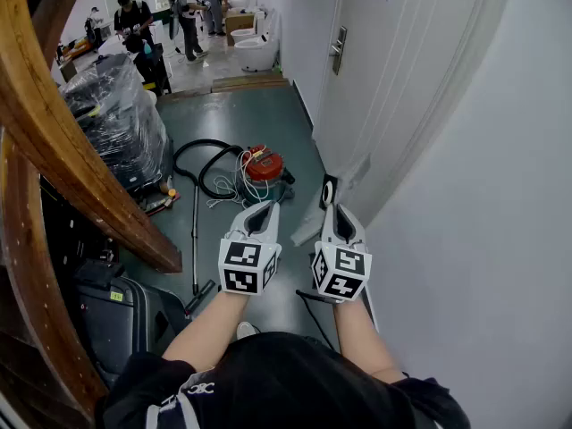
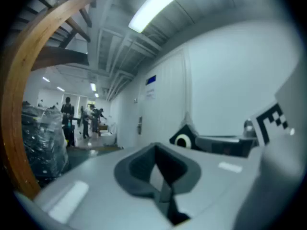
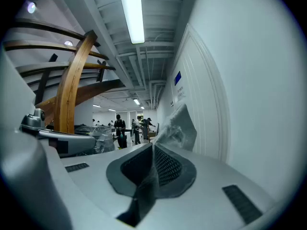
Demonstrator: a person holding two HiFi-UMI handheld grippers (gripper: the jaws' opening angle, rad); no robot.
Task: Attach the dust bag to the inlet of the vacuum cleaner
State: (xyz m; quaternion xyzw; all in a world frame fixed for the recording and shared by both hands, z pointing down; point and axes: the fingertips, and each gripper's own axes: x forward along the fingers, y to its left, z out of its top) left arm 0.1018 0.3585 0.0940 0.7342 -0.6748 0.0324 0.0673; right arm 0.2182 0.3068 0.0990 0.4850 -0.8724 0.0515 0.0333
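Right gripper clamped on dust bag; left gripper closed, empty. Close in on vacuum cleaner, your bag grip firm.

A workshop or showroom corridor is showing here, not a home. A grey-green painted floor is running past a white door. Bare ceiling pipes and a long fluorescent tube light are hanging overhead. A stack wrapped in clear plastic film is standing beside curved wooden beams. Loose white toilets are sitting beyond, where people are standing. A red canister vacuum cleaner is sitting mid-floor.
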